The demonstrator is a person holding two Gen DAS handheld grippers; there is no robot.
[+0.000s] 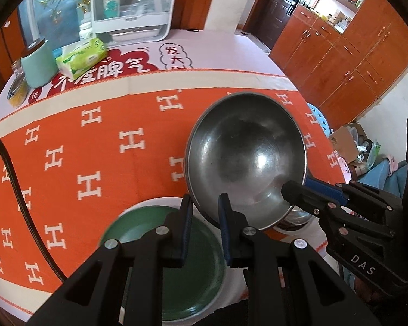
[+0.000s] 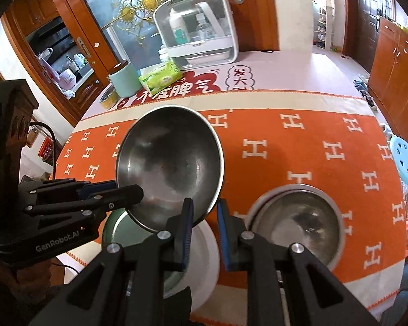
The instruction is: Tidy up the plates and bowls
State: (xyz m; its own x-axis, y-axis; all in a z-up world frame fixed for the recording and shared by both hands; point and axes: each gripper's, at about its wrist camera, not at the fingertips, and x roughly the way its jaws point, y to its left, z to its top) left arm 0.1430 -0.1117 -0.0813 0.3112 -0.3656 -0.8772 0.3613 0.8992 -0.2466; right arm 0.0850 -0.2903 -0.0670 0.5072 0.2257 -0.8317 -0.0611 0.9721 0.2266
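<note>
"GenRobot.AI" on the left tongs (image 2: 114, 195), "DAS" on the right tongs (image 1: 293, 193) — "发大" on the tablecloth (image 2: 240, 78).

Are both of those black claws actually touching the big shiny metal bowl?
Touching: right wrist view shows left gripper clamping the steel bowl rim; left wrist view shows right gripper clamping the opposite rim.

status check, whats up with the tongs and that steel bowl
Both tongs, left and right, shut on steel bowl rim. Bowl lifted, tilted, above green plate. Second steel bowl beside; nothing blocking.

Big steel bowl (image 2: 168, 168) is up off the table, tilted; under it sits a green plate (image 1: 193, 279), with another steel bowl (image 2: 296, 217) just beside.
</note>
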